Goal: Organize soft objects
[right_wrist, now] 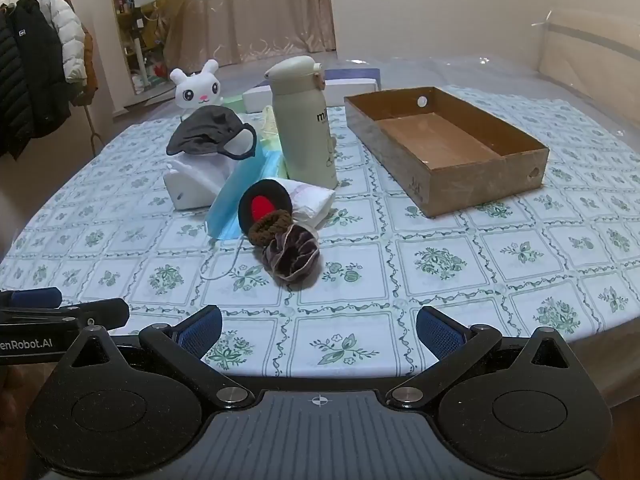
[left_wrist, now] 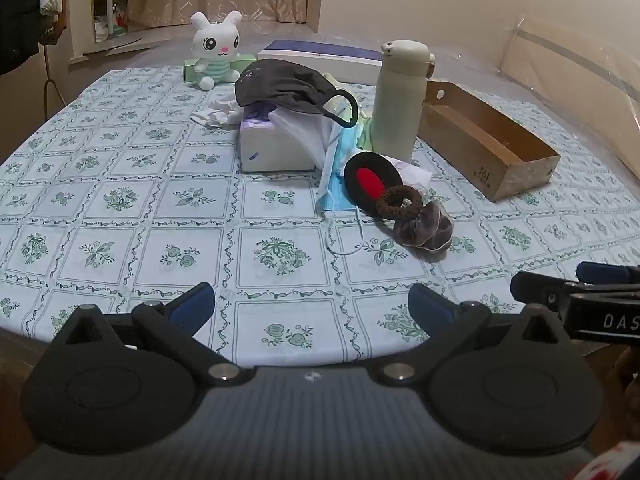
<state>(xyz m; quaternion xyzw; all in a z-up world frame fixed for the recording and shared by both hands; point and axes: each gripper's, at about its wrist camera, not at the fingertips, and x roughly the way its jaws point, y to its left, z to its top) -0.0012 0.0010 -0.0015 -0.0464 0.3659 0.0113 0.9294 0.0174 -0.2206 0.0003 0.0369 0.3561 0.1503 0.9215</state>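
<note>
Left claw wide open, holding nothing, low over near edge of counter. Right claw likewise spread, nothing gripped, same near edge, just right of left claw. Ahead of both, nearest: purple scrunchie flat on the cloth, touching brown hair tie just behind it. Hair tie leans against black earmuff pad with red centre, propped upright. Left of the pad: blue surgical mask, ear loop trailing toward the claws. Behind the pad: crumpled white tissue pack. Further back-left: white tissue box with white cloth spilling over it, dark grey cloth mask draped on top. Right of that pile: cream thermos bottle, upright, lid shut. Ahead-right of right claw, well apart from the soft pile: brown cardboard tray, open top. Far end: white plush rabbit seated upright, flat white-and-blue box to its right.
</note>
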